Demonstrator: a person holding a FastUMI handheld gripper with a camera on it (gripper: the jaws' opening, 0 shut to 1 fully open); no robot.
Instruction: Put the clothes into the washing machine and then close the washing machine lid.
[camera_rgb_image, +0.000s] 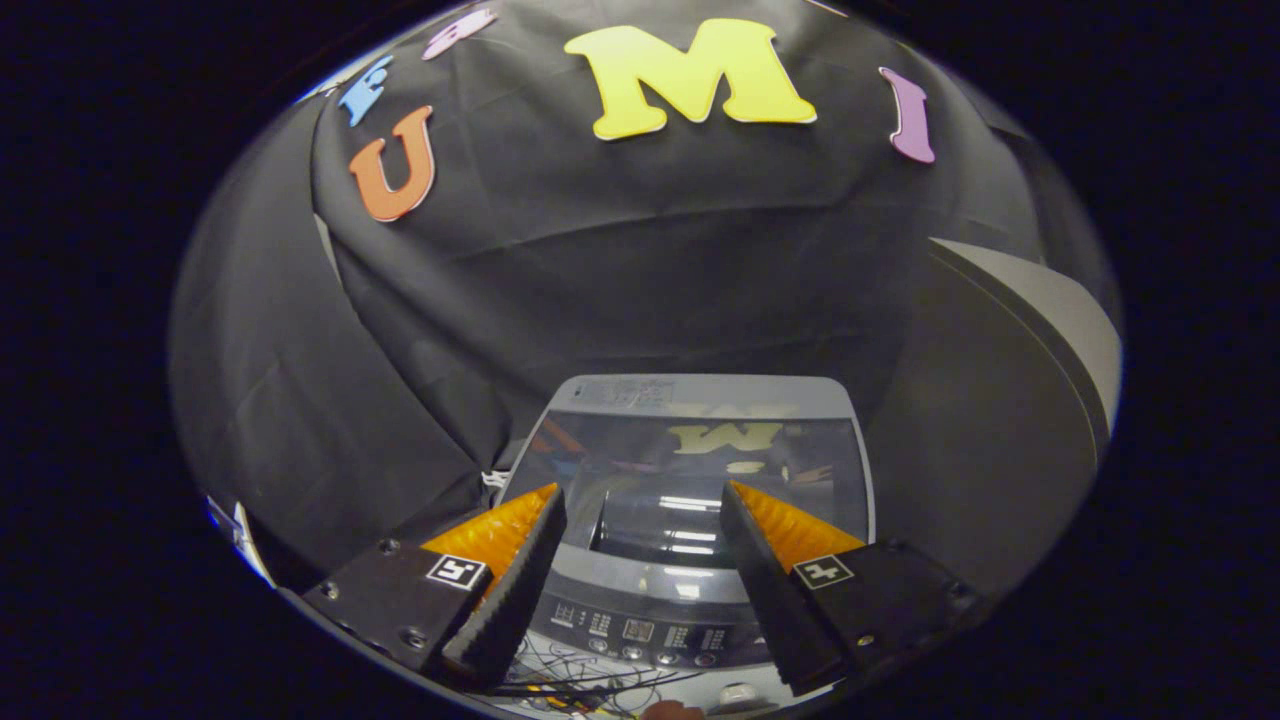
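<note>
One washing machine (690, 480) stands ahead of and below the gripper (643, 500), against the black cloth wall (640, 270). Its one lid (700, 450), a dark glossy panel in a grey frame, lies flat and closed over the top and mirrors the booth above it. One control panel (640, 630) with a row of small buttons and displays runs along the machine's near edge, between the two fingers. Both fingers (520, 560) are spread wide with nothing between them, their tips over the lid's near part; whether they touch it cannot be told. Each finger carries one square marker. Several thin cables (590, 685) lie tangled just below the panel. No clothes can be made out through the lid.
</note>
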